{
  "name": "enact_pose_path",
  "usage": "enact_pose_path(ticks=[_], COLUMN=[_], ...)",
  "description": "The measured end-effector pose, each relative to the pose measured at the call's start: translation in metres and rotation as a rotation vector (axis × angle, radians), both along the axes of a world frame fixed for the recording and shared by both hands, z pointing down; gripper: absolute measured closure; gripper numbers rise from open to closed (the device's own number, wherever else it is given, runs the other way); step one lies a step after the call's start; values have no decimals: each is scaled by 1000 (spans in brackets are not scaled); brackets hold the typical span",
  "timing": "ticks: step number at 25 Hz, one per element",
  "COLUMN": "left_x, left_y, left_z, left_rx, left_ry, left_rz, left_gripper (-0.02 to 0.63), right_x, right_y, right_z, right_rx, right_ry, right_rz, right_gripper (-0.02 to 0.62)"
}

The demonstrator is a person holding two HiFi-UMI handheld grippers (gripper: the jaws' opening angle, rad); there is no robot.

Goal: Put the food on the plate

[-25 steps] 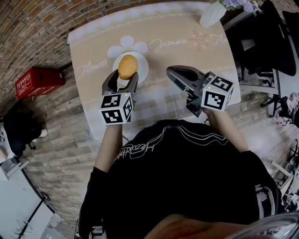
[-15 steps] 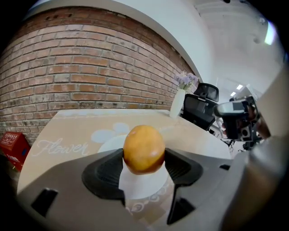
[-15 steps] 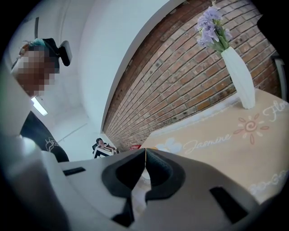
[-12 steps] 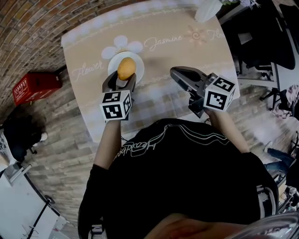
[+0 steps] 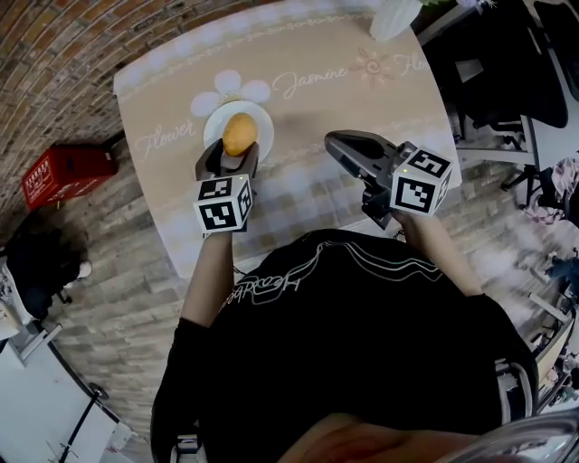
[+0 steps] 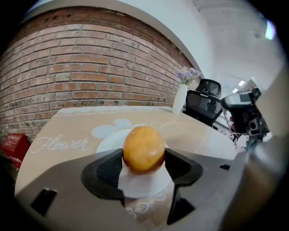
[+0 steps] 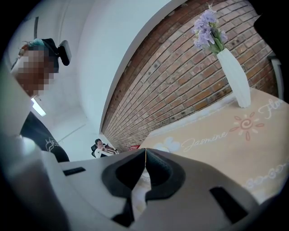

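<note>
A round golden-brown bread roll [image 5: 239, 134] [image 6: 143, 149] is clamped between the jaws of my left gripper [image 5: 228, 155] [image 6: 143, 158]. It hangs just over the small white plate [image 5: 217, 128] [image 6: 108, 140] on the beige flowered tablecloth [image 5: 308, 118]. Whether the roll touches the plate is hidden. My right gripper [image 5: 336, 145] [image 7: 145, 155] is off to the right of the plate, over the cloth, jaws closed together with nothing between them.
A white vase [image 5: 391, 16] [image 7: 237, 83] with purple flowers stands at the table's far right corner. A red crate [image 5: 65, 174] sits on the floor left of the table. Black office chairs [image 5: 507, 72] stand at the right. A brick wall [image 6: 90, 76] runs behind.
The left gripper has carried the roll further down and forward over the plate. The right gripper stays about where it was, still shut.
</note>
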State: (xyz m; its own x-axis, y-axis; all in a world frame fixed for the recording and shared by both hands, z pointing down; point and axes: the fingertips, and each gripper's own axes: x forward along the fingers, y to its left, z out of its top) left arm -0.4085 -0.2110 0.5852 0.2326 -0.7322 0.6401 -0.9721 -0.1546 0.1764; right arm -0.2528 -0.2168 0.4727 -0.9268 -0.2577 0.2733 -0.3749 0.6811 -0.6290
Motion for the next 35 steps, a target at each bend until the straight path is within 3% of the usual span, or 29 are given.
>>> enact_pose_path(ticks=[3, 11, 15, 18, 21, 24, 29, 32, 35], left_x=[2, 10, 3, 1, 17, 42, 91, 111, 121], left_y=[-1, 7, 19, 33, 50, 70, 100, 111, 117], left_z=[0, -20, -52, -86, -123, -161, -218, -245, -264], left_rx=[14, 55, 103, 167, 222, 250, 315, 347, 372], left_ry=[-31, -20, -40, -57, 22, 150, 296, 326, 276], left_rz=[23, 30, -17, -76, -79, -48, 43, 62, 79], left_gripper=[321, 296, 298, 298, 305, 409, 489, 532, 564], right_x=[1, 8, 7, 8, 8, 7, 16, 24, 31], right_y=[2, 5, 12, 24, 36, 51, 75, 86, 94], right_z=[-1, -14, -28, -41, -58, -81, -112, -120, -131], right_rx=[1, 19, 31, 93, 200, 265, 348, 366, 388], right_ry=[-4, -21, -49, -46, -16, -37, -59, -63, -68], right_rz=[3, 11, -1, -44, -100, -142, -201, -223, -237], right_gripper=[598, 598, 598, 598, 598, 598, 598, 598, 598])
